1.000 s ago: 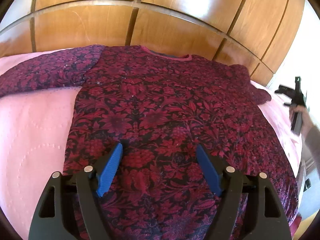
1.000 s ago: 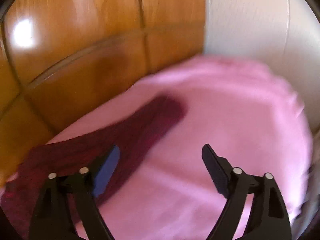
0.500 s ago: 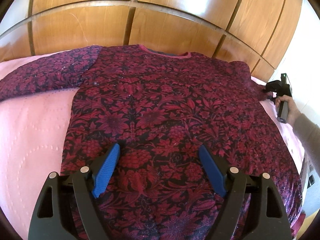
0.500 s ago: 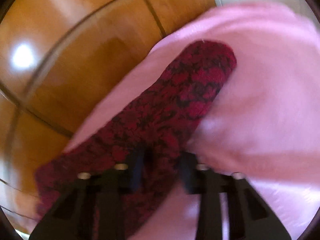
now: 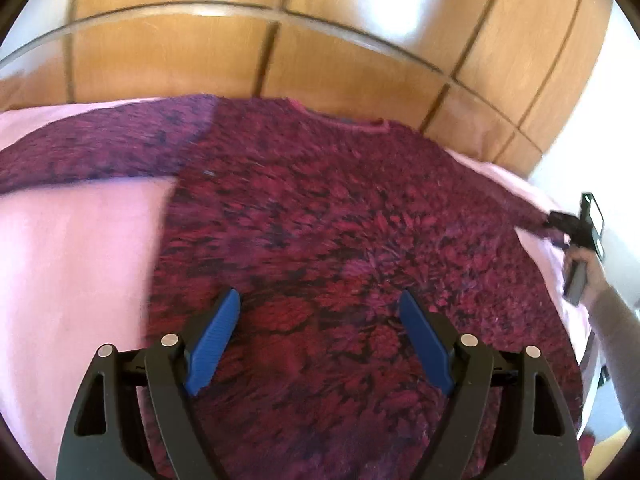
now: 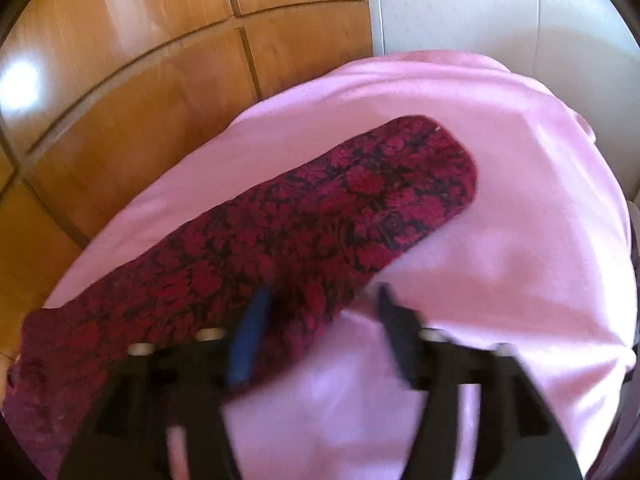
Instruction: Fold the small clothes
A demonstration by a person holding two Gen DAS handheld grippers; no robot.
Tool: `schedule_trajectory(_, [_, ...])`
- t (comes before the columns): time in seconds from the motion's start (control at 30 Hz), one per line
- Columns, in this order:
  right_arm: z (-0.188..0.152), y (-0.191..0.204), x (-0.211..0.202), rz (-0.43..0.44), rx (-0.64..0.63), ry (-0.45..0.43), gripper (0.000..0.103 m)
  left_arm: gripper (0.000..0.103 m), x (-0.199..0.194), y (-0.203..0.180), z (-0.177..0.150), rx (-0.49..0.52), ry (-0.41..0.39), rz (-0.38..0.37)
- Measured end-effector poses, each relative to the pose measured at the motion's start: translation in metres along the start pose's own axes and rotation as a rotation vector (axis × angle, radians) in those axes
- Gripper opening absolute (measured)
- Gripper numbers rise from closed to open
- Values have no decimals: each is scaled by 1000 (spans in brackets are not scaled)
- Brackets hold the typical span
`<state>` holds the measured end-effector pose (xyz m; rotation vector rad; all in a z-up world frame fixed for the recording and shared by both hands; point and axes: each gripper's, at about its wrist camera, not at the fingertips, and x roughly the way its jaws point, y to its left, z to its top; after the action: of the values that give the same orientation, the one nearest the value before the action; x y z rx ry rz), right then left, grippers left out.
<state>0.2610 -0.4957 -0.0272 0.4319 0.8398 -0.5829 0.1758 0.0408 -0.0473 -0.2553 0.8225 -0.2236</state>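
Half a second ago the right gripper [image 6: 320, 328] was pinched on the sleeve [image 6: 320, 216]; now its fingers are opening and the sleeve lies straighter on the pink bed cover [image 6: 520, 240]. The sleeve's near edge sits between the blurred fingers, and they no longer press it. In the left wrist view, from left to right: the other sleeve [image 5: 100, 152] runs to the upper left, the red flowered top [image 5: 340, 220] lies flat across the middle with its collar toward the wooden panels [image 5: 320, 60], and the left gripper [image 5: 320, 336] hovers over the hem, fingers wide apart with nothing between them. The step seems to be spreading the top before folding. Next, a sleeve wants gripping near its cuff and carrying across the body.
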Motion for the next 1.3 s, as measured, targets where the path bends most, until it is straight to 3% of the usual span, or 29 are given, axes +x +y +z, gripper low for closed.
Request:
schedule_trajectory(0.1, [-13, 12, -30, 109, -85, 21, 66, 81, -23, 16, -5, -60, -25, 16])
schedule_trajectory(0.2, [-49, 29, -56, 310, -175, 120, 66, 81, -46, 33, -15, -97, -38, 65])
schedule_trajectory(0.37, [-139, 53, -113, 569, -341, 299, 66, 81, -76, 67, -44, -166, 8, 75])
schedule_trajectory(0.43, [-174, 56, -135, 608, -394, 344, 66, 80, -82, 76, -58, -199, 38, 50])
schedule_trajectory(0.57, [-228, 51, -165, 612, -469, 381, 65, 70, -91, 77, -78, -211, 72, -5])
schedule_trajectory(0.6, [-239, 48, -172, 621, -479, 397, 65, 63, -93, 76, -82, -211, 74, -16])
schedule_trajectory(0.63, [-244, 46, -173, 622, -479, 402, 65, 48, -94, 75, -85, -208, 80, -29])
schedule_trajectory(0.67, [-249, 42, -176, 608, -494, 396, 60, 40, -93, 70, -88, -195, 94, -50])
schedule_trajectory(0.7, [-253, 39, -180, 596, -512, 386, 46, 22, -93, 66, -90, -176, 102, -59])
schedule_trajectory(0.73, [-250, 43, -175, 583, -522, 378, 39, 14, -93, 60, -92, -145, 104, -60])
schedule_trajectory(0.77, [-251, 45, -176, 576, -530, 377, 22, 11, -95, 54, -92, -109, 91, -42])
schedule_trajectory(0.8, [-251, 44, -178, 577, -543, 371, 18, 10, -97, 50, -91, -89, 86, -41])
schedule_trajectory(0.9, [-252, 48, -206, 557, -621, 298, 16, 8, -110, 47, -90, -40, 73, -34])
schedule_trajectory(0.97, [-237, 39, -202, 579, -623, 286, 16, 4, -117, 49, -94, -15, 84, -21])
schedule_trajectory(1.13, [-266, 29, -179, 509, -651, 375, 16, 0, -116, 57, -106, -24, 116, -17])
schedule_trajectory(1.23, [-264, 27, -182, 508, -651, 349, 16, 0, -122, 53, -95, -5, 107, -35])
schedule_trajectory(1.3, [-264, 29, -181, 498, -673, 347, 16, 0, -133, 50, -80, 27, 58, -44])
